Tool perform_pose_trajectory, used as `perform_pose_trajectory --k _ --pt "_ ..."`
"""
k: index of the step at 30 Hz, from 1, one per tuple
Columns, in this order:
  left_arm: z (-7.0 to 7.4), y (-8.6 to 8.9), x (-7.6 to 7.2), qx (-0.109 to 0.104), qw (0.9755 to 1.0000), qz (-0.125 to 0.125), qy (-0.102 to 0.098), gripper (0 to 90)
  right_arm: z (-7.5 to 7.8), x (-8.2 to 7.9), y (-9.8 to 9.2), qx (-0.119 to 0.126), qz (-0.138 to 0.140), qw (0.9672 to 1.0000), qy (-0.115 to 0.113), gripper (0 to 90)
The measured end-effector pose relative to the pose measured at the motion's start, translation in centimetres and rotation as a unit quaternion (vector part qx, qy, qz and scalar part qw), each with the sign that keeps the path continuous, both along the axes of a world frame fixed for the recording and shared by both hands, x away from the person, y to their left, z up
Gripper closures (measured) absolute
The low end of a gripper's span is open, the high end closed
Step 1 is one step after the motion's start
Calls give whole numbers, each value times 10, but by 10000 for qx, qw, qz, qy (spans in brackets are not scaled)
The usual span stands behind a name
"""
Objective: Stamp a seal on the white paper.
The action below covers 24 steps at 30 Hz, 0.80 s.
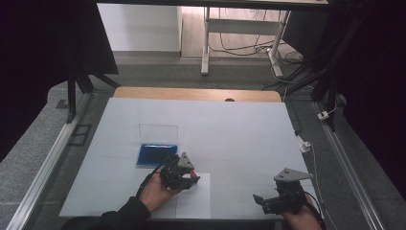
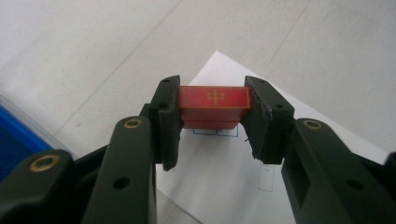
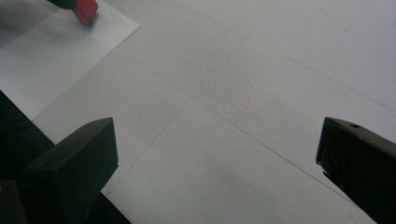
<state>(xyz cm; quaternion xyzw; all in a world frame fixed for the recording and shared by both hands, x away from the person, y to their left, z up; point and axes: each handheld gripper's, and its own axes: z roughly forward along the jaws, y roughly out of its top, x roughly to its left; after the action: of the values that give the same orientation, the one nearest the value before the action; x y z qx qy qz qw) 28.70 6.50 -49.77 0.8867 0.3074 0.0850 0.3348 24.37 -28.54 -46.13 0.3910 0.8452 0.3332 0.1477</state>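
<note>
- White paper sheet (image 1: 194, 199) printed with small outlined boxes, lower centre of the high view: placement judged in hand; next move calls for lowering onto a box.
- Blue shallow tray (image 1: 155, 154) with clear upright lid, left of centre: contents cannot be told.
- Right gripper (image 1: 262, 200): jaws spread, nothing between.
- Left gripper (image 2: 214, 122): pinching the red rectangular tile with gold character (image 2: 214, 105) just above the sheet.

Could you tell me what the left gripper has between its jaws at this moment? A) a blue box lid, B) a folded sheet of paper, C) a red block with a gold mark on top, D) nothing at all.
C: in the left gripper view, the left gripper has both jaws pressed against the ends of a red block bearing a gold mark, held above the white sheet.
</note>
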Motion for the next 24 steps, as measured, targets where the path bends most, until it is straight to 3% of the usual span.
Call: perform_pose_trajectory --k 13,24 --pt "10 8 0 -117 9997 -198 57 583 0 0 0 1 3 10000 -11 0" --pt "19 24 -1 -278 9995 -120 -21 583 0 0 0 -9 17 10000 -32 0"
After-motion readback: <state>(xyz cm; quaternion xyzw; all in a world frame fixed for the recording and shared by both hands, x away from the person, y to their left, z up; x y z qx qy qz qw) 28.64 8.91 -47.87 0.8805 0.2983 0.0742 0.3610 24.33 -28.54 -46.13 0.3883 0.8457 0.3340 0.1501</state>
